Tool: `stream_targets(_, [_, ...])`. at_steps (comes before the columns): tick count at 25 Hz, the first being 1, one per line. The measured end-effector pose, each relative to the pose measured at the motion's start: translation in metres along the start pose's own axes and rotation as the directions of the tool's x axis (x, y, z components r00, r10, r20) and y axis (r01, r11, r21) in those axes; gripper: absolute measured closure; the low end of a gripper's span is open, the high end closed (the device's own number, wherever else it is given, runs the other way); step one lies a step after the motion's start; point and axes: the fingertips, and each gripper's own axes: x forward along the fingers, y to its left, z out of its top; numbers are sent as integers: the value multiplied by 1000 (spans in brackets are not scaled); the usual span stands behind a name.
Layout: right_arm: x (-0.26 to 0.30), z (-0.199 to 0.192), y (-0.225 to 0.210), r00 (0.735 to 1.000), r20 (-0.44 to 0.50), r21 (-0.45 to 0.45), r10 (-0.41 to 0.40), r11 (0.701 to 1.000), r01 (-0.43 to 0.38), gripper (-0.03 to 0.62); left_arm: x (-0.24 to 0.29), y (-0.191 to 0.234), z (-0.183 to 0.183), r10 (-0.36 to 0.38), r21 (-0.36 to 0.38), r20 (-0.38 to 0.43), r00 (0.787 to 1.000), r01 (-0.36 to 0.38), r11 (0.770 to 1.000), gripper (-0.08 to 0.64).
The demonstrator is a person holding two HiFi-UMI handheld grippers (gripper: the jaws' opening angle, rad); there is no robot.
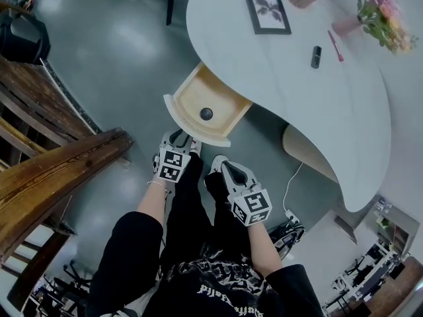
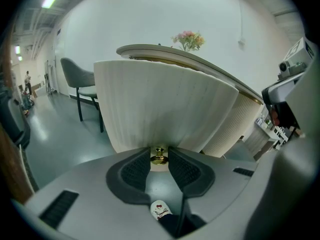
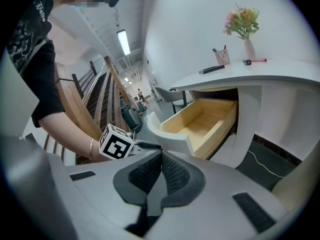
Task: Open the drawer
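The pale wooden drawer stood pulled out of the white oval desk — left gripper clamped on its small brass knob; right gripper beside it, jaws pressed together, empty.

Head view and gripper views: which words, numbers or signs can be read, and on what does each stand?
No text can be read for certain.
Shirt print: pale gothic letters, upside down and cut off in the head view, blurred in the right gripper view; not readable.
Marker cubes: square code patterns only, no words.
Framed picture: a leaf image, no text.
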Motion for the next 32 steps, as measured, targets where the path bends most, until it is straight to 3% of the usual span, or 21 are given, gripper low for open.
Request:
stream_targets(2, [0, 1, -1, 1000, -2, -2, -4, 1000, 4, 566, -1, 2, -7, -16, -134, -15, 1000, 14, 991, 436])
stream_targets(4, [-1, 1, -3, 1000, -11, -4, -9, 1000, 9, 566, -4, 1, -13, -15, -260, -19, 1000, 10, 966, 365])
stream_targets(6, [-3, 0, -3, 1000, -17, -3, -12, 1000, 12, 566, -10, -4, -17, -4, -302, -23, 1000, -3, 953, 333])
stream_targets(14, [-18, 11, 6, 1000, -11, -16, -5, 1000, 5, 566, -41, -45, -21, -78, -319, -81, 994, 48, 947, 305])
stream_targets(23, [-30, 46, 11, 998, 63, -38, -17, 999, 20, 566, -76, -71, 0, -135, -244, -95, 986, 108, 964, 305])
stream_targets(26, [-35, 59, 3, 996, 86, -39, -26, 999, 29, 566, -82, -78, 18, -139, -206, -75, 987, 121, 971, 305])
stream_targets(32, [-53, 69, -2, 992, 110, 13, -57, 998, 56, 566, -113, -81, 46, -104, -222, -4, 995, 100, 970, 305])
